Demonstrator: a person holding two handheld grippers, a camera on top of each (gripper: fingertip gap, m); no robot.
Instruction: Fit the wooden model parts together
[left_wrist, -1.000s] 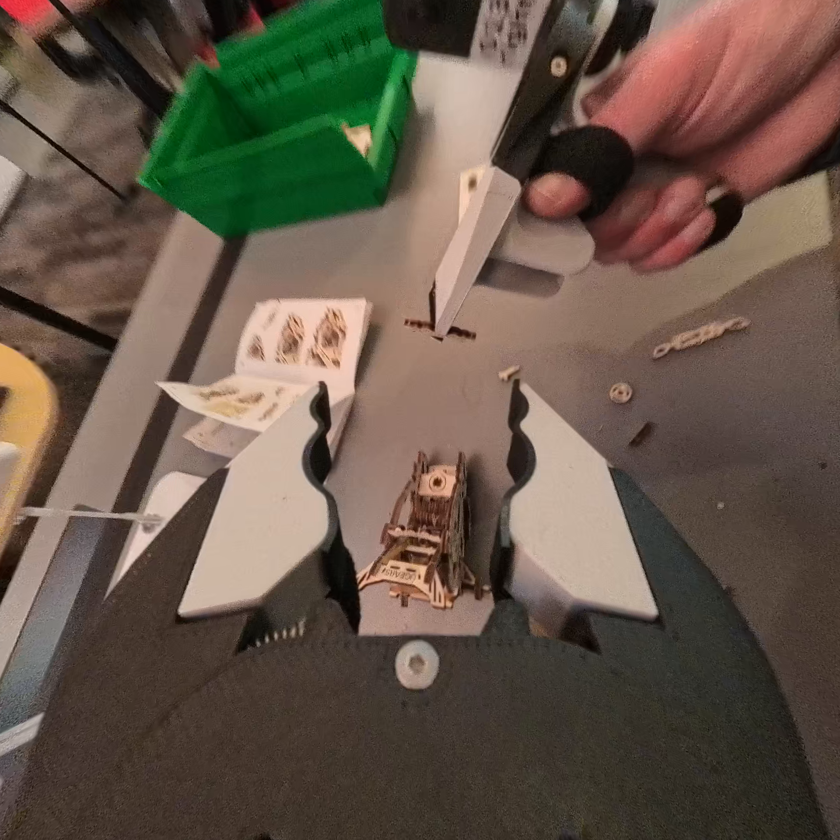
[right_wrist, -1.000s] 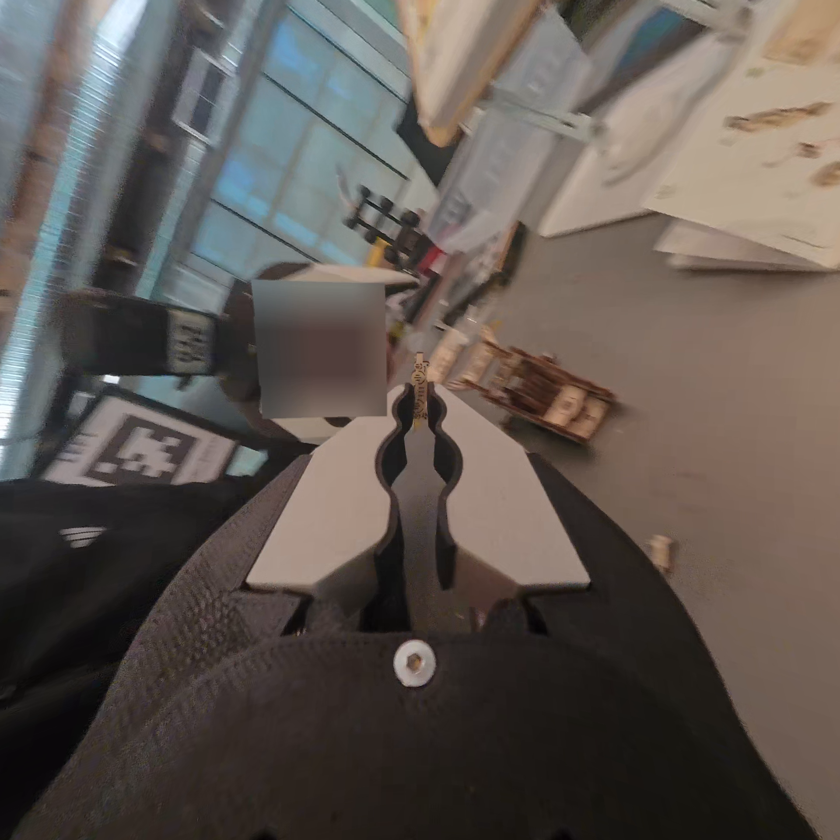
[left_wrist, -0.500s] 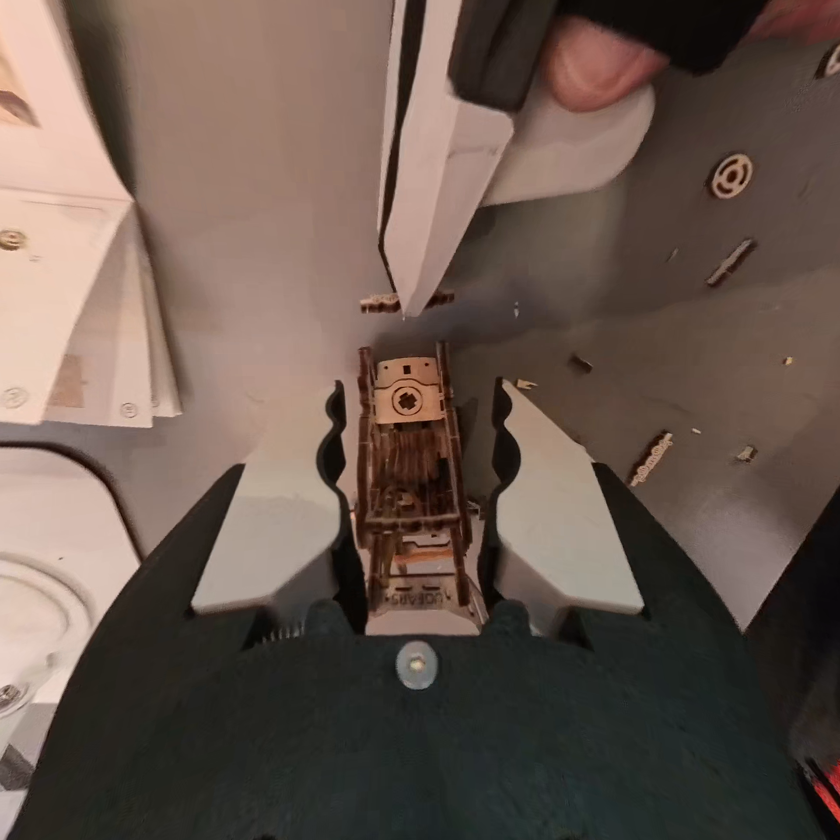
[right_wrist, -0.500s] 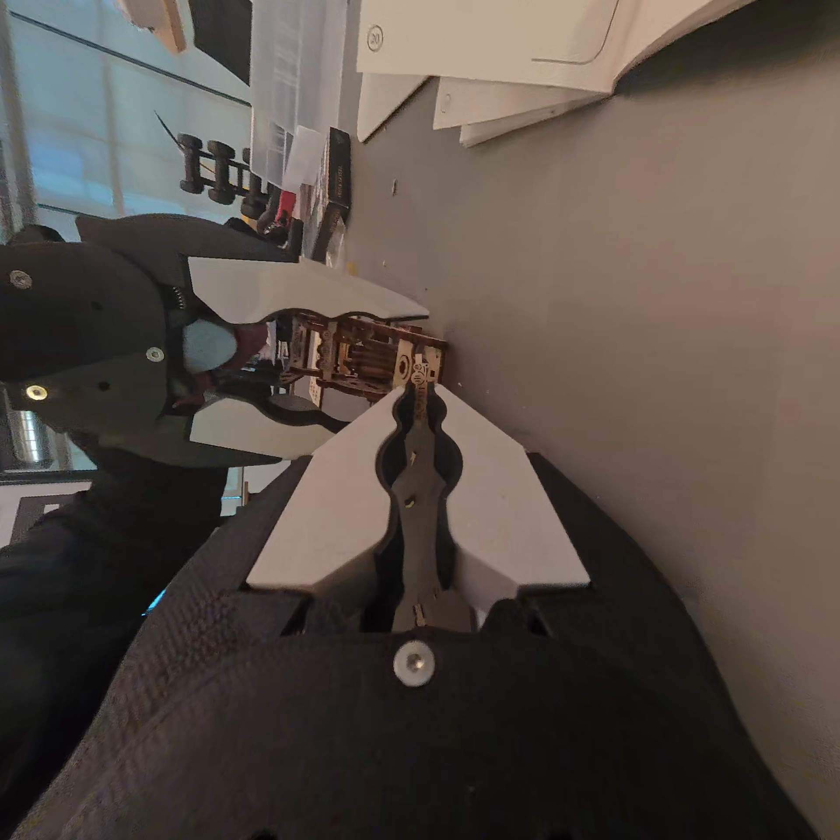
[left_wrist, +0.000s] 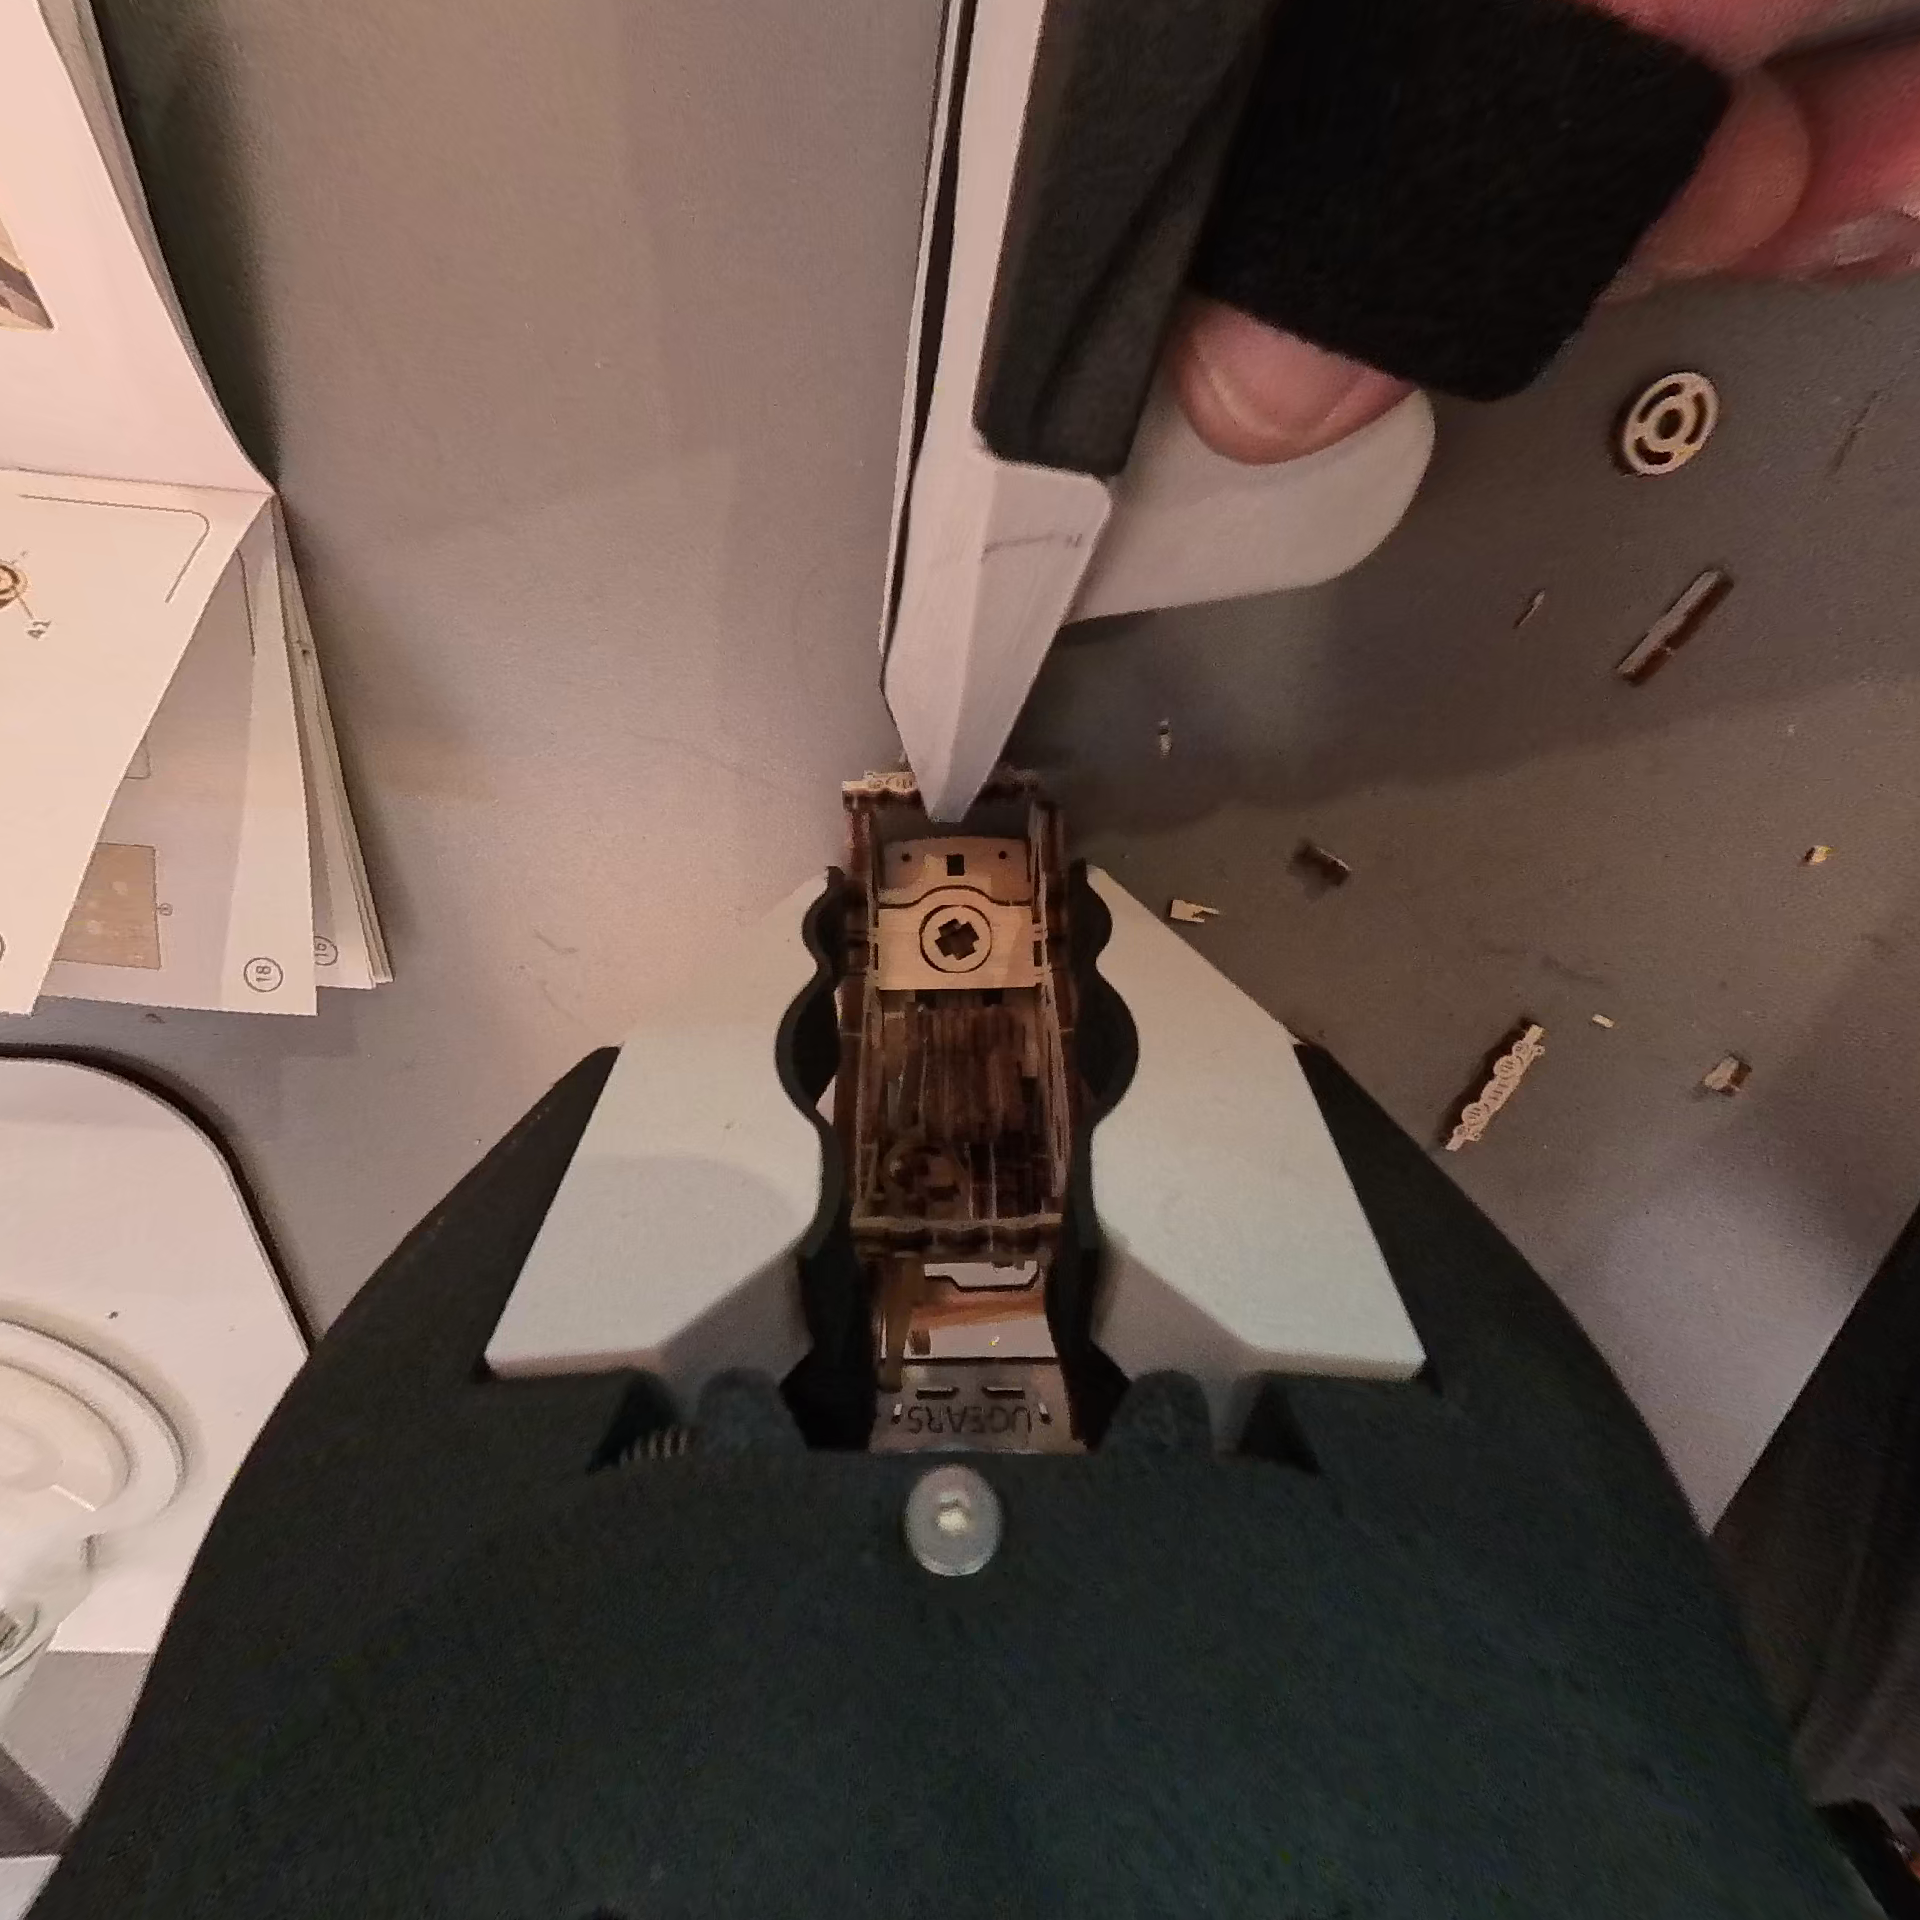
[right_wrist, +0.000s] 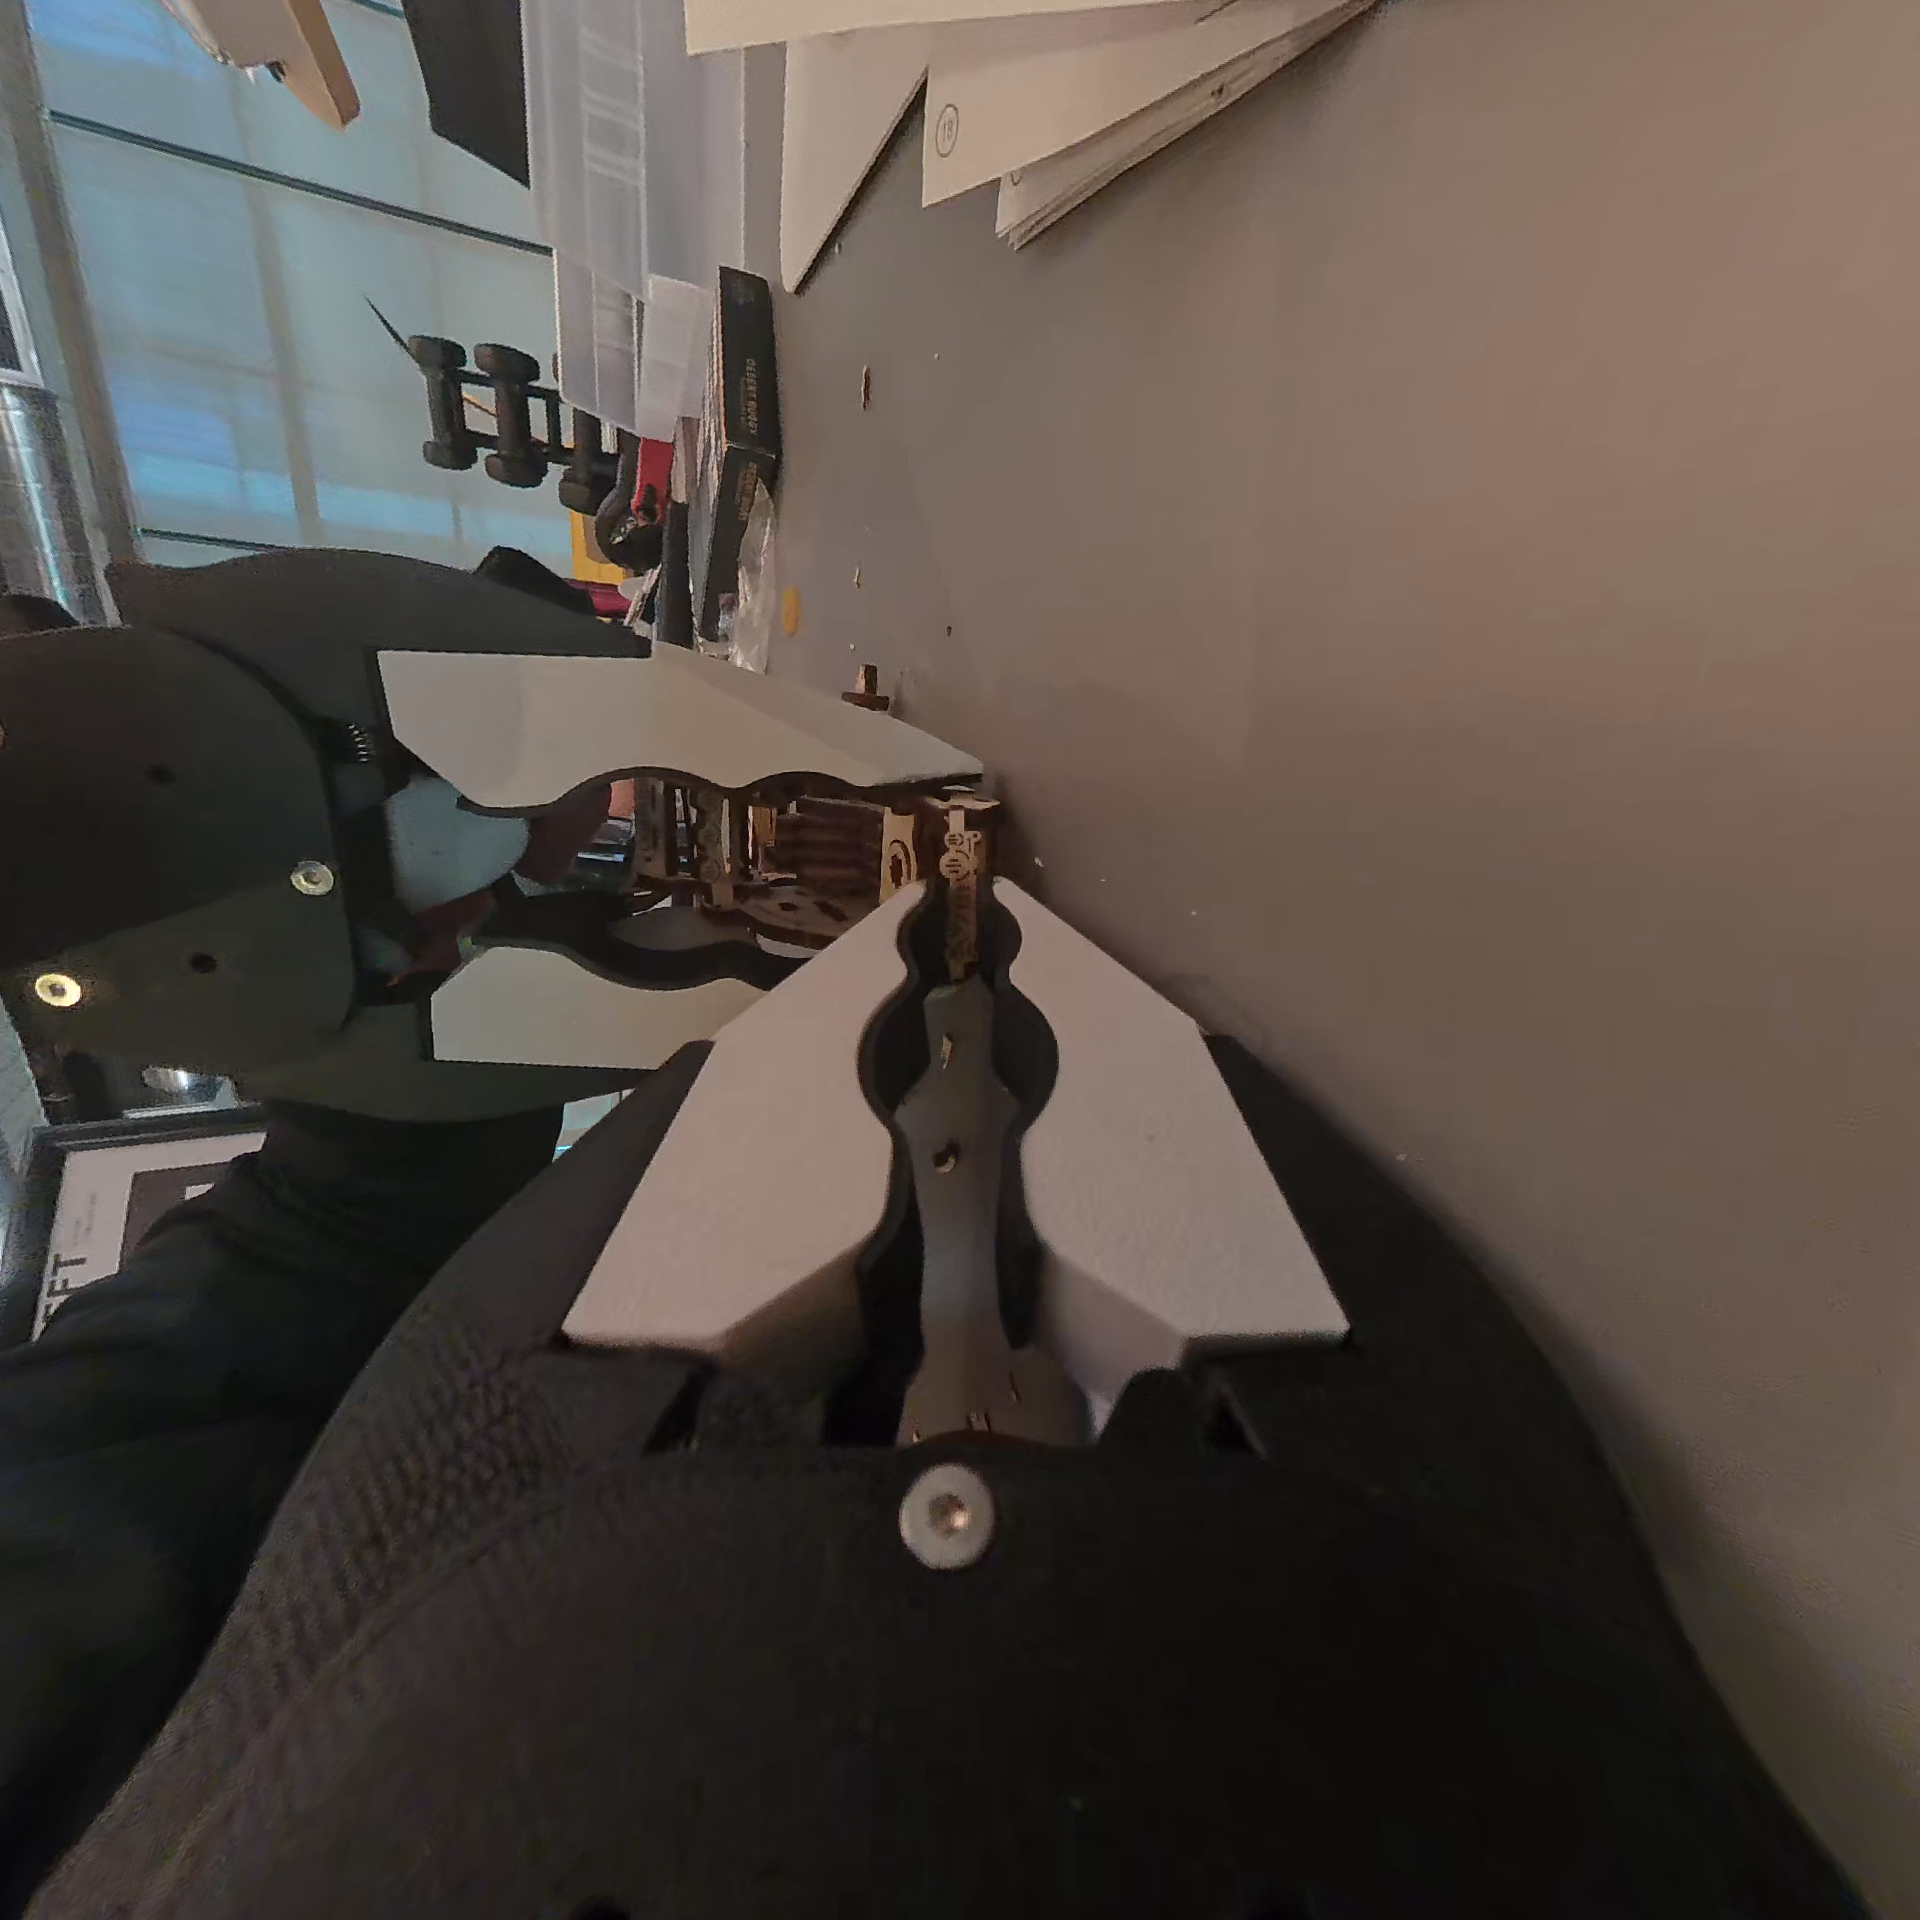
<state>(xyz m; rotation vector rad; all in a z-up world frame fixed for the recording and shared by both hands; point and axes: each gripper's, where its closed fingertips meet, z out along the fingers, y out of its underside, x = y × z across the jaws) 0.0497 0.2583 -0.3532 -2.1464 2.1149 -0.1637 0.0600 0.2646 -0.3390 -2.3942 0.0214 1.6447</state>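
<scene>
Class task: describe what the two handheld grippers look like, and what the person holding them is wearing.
Both the left gripper and right gripper have black textured bodies, a silver screw at centre, and pale grey wedge fingers with wavy black inner pads. A black strap wraps the hand; a black sleeve shows too.

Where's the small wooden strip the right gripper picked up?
In the right wrist view the small wooden strip is pinched at the right gripper tips, pressed against the wooden model's far end, which the left gripper holds.
</scene>
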